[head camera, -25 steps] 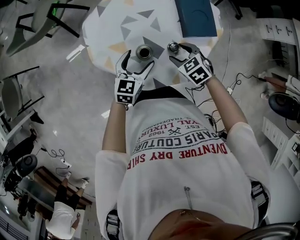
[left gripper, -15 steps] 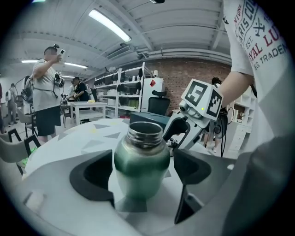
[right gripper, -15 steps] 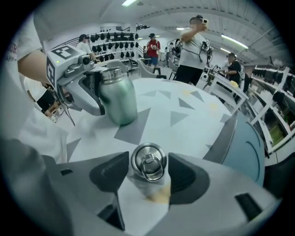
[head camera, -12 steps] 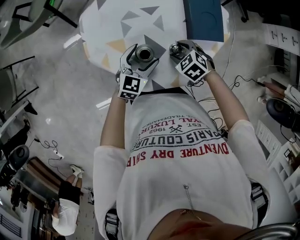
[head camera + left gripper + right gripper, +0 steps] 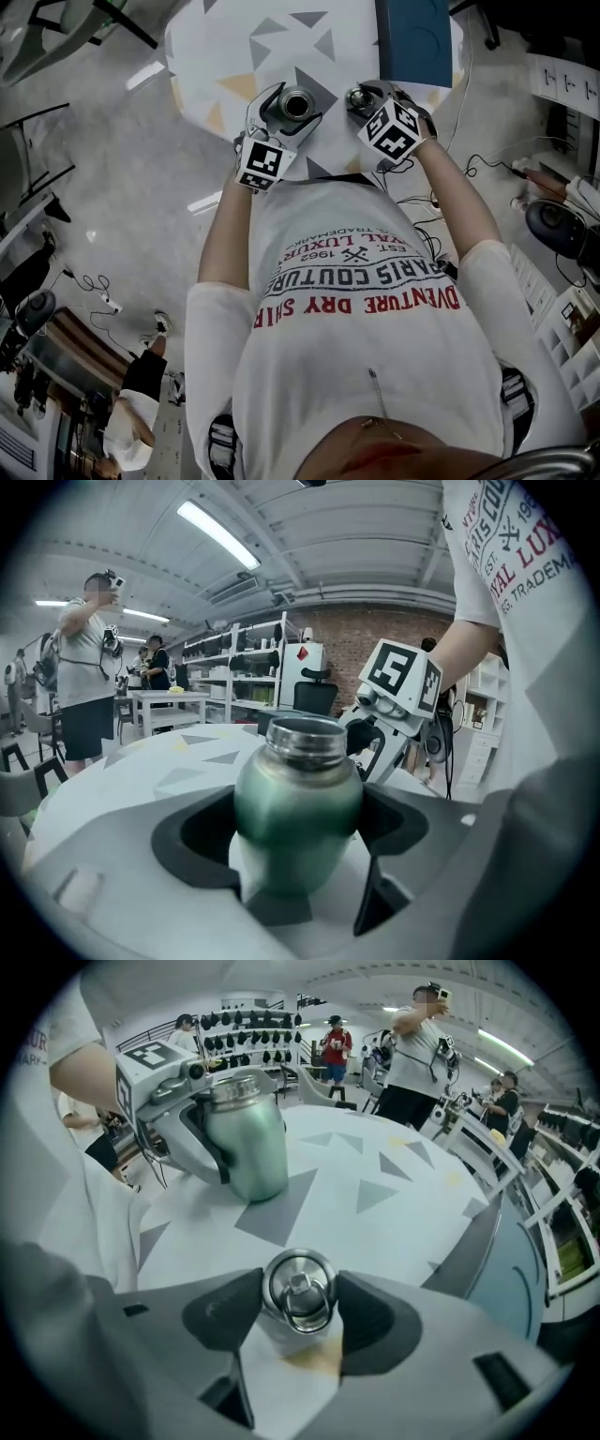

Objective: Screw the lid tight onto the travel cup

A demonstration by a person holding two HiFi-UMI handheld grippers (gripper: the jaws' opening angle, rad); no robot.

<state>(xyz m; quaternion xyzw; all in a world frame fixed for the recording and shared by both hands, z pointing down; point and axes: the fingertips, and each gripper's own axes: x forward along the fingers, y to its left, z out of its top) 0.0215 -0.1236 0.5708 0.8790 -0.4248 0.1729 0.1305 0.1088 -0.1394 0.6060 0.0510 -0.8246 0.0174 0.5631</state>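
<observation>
**— What have your left jaws got?**

My left gripper (image 5: 298,832) is closed around the travel cup (image 5: 296,780). The dark curved pads press on either side of its belly. The cup is brushed green metal, rounded at the shoulder. It narrows to a bare steel neck with thread ridges, and its mouth is open. It stands upright on the table (image 5: 375,1213).

**— And the right ones?**

My right gripper (image 5: 300,1302) stands fairly wide, clamped on the lid (image 5: 281,1283) from both sides. The lid is a round cap of polished steel. A small square lug sits at its centre, and a wire ring (image 5: 302,1314) lies flat on it. My pads here are black with a fine grainy surface, and the jaw bodies are matt grey plastic.

**— Where is the lid relative to the cup?**

It is apart from the cup, just to the right of it in the head view. I can't tell whether it rests on the tabletop or hangs just above it.

**— Anything to read?**

Each gripper carries a marker cube (image 5: 388,131) of black and white squares, with no words on it. My white T-shirt (image 5: 366,375) has print that reads upside down from the head camera. It says "PARIS COUTURE", "ADVENTURE DRY", "EST. 1962" and "TRADEMARK". The tabletop is smooth white with flat grey and pale yellow triangles. A dark blue board (image 5: 412,37) lies at its far edge.
</observation>
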